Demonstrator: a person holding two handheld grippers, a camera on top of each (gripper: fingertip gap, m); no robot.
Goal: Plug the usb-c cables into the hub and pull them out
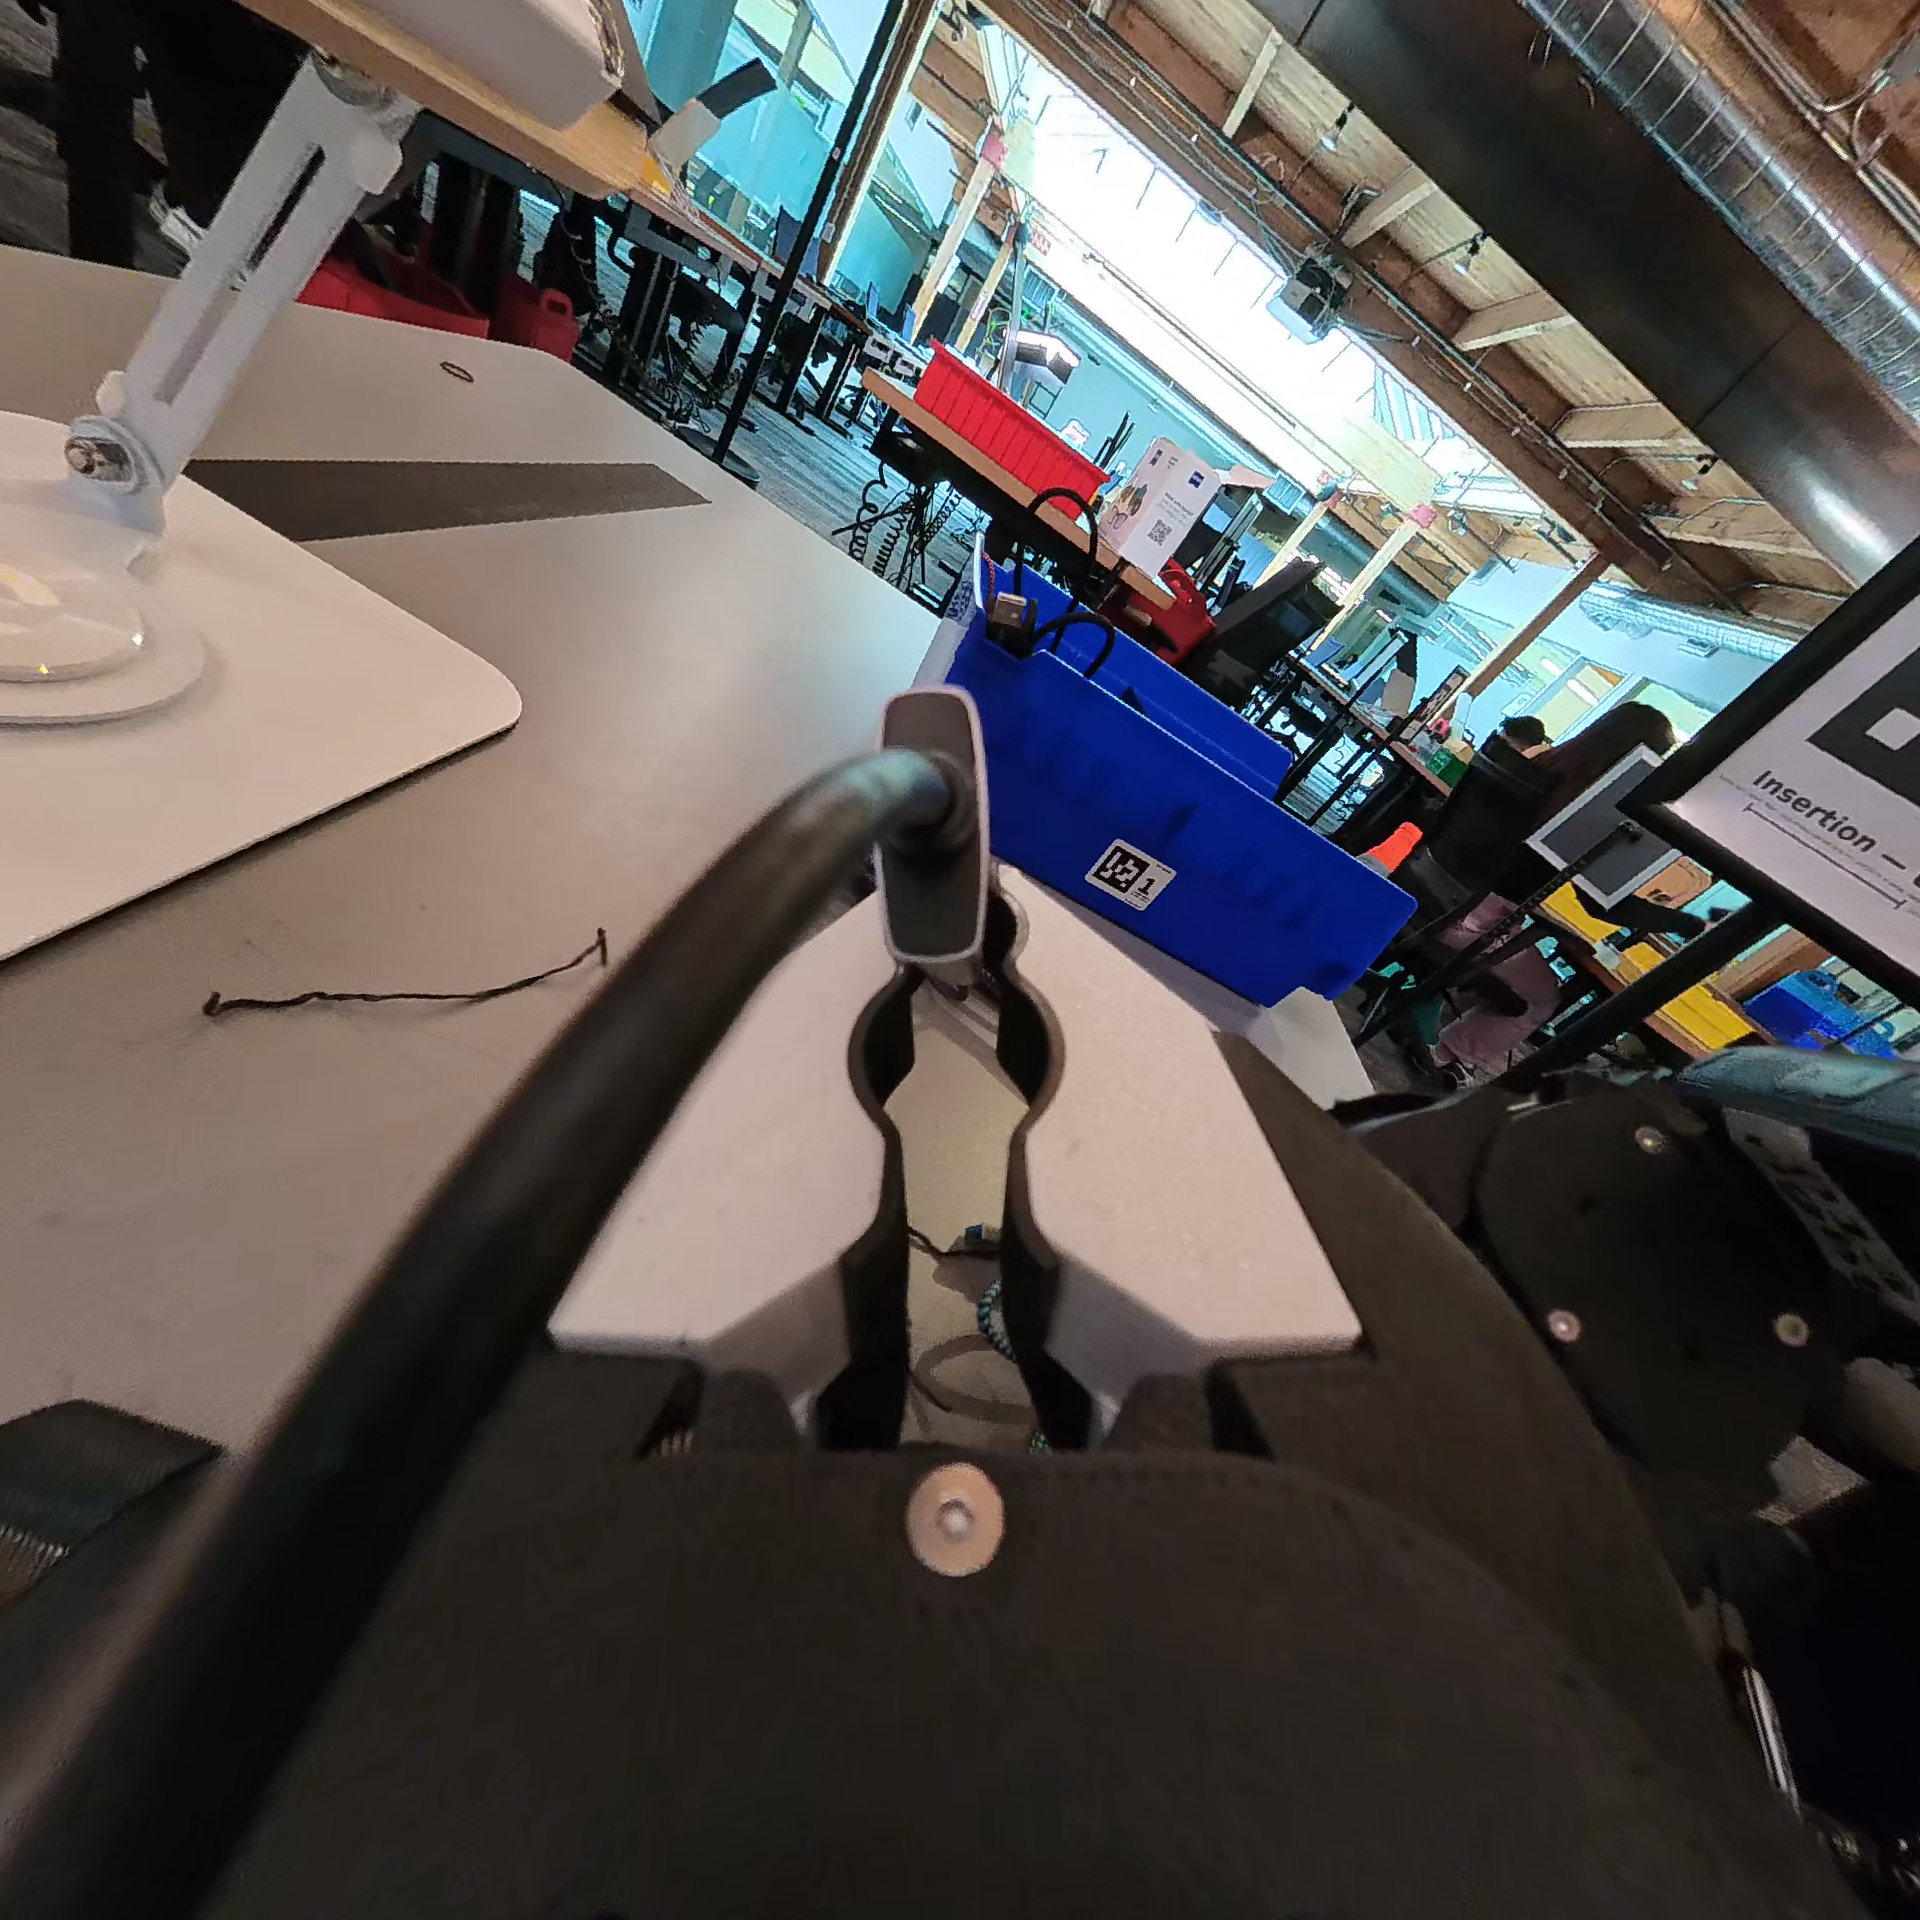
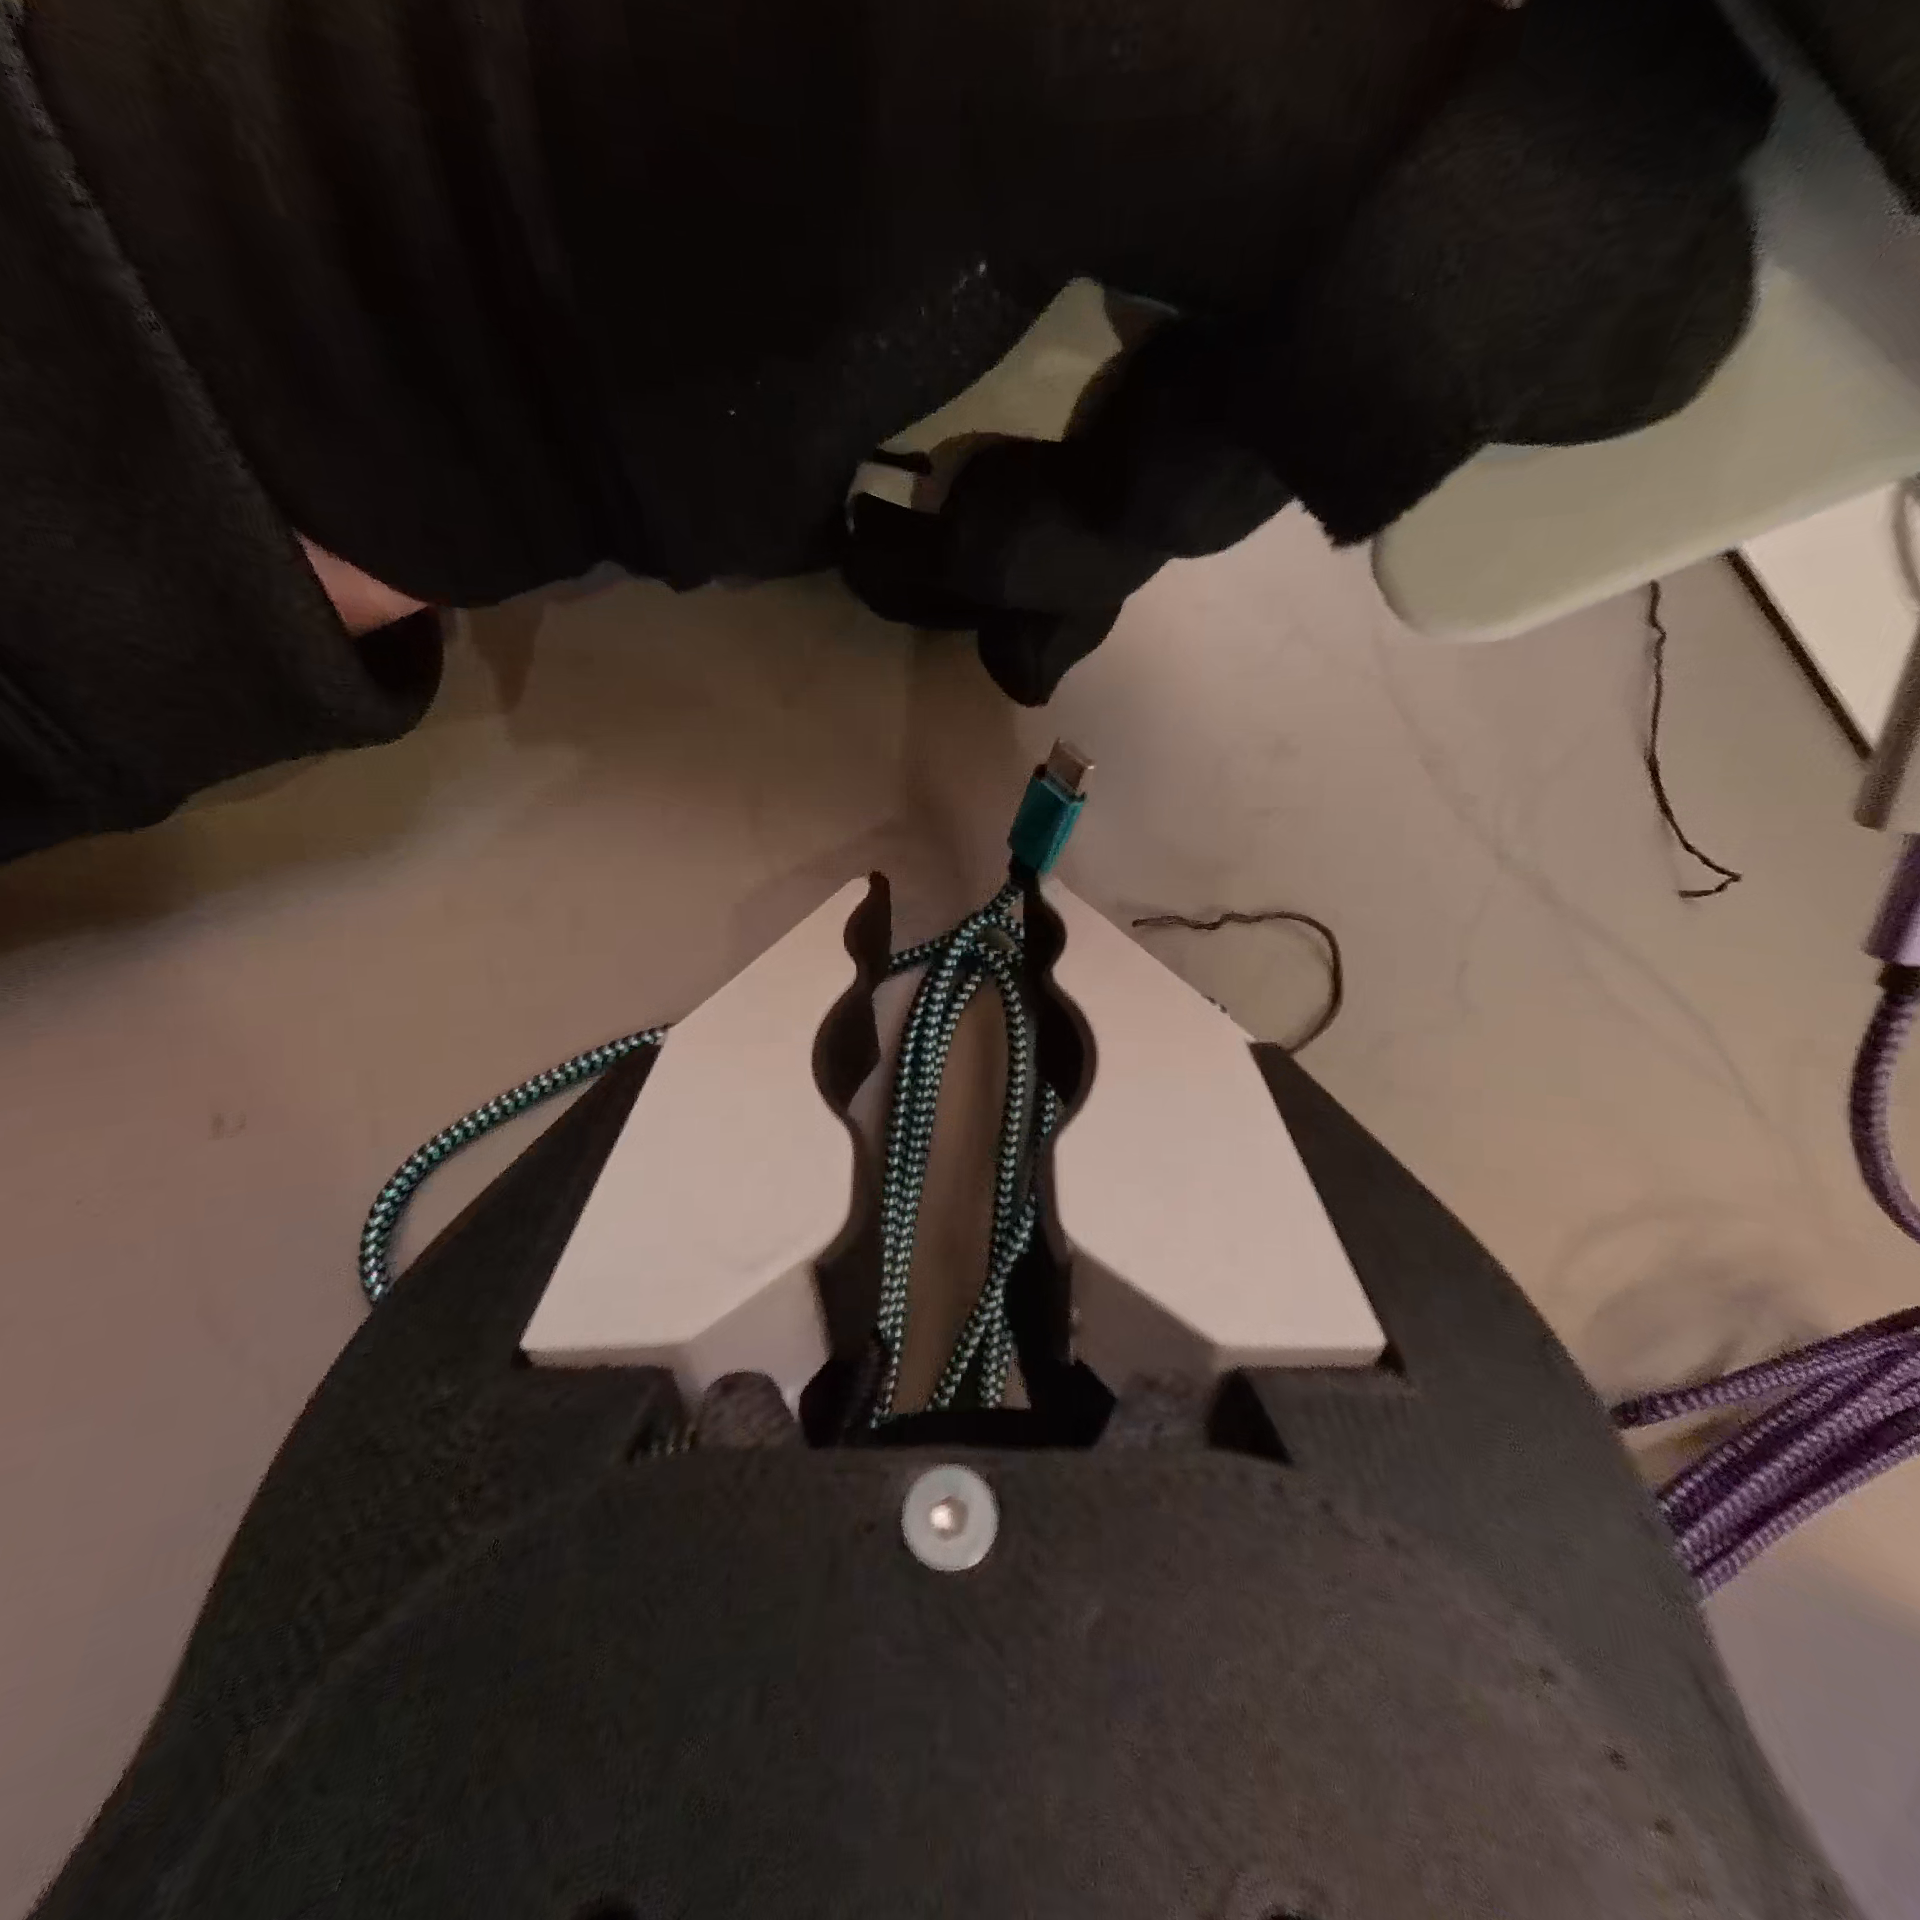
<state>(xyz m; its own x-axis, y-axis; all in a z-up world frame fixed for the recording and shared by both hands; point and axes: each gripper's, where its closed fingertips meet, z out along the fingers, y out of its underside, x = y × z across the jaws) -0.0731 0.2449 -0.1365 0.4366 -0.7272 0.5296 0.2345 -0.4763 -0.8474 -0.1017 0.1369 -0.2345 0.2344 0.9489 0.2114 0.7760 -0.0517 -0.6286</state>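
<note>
In the left wrist view my left gripper (image 1: 951,961) is shut on the grey hub (image 1: 932,831), which stands end-on just above the table. The hub's thick black lead (image 1: 540,1122) curves back towards the camera on the left. In the right wrist view my right gripper (image 2: 956,894) is open and low over the table, with its jaws apart. A teal braided usb-c cable (image 2: 914,1122) lies looped between them. Its teal plug (image 2: 1049,821) pokes out past the right fingertip, with its metal tip pointing away. It is not plugged into anything.
A blue bin (image 1: 1174,831) with cables stands behind the hub. A white stand base (image 1: 260,727) is at the left and a sign frame (image 1: 1818,810) at the right. Loose black threads (image 2: 1278,935) lie about. Purple braided cables (image 2: 1766,1455) lie right. A black-gloved hand (image 2: 1039,561) and dark clothing are ahead.
</note>
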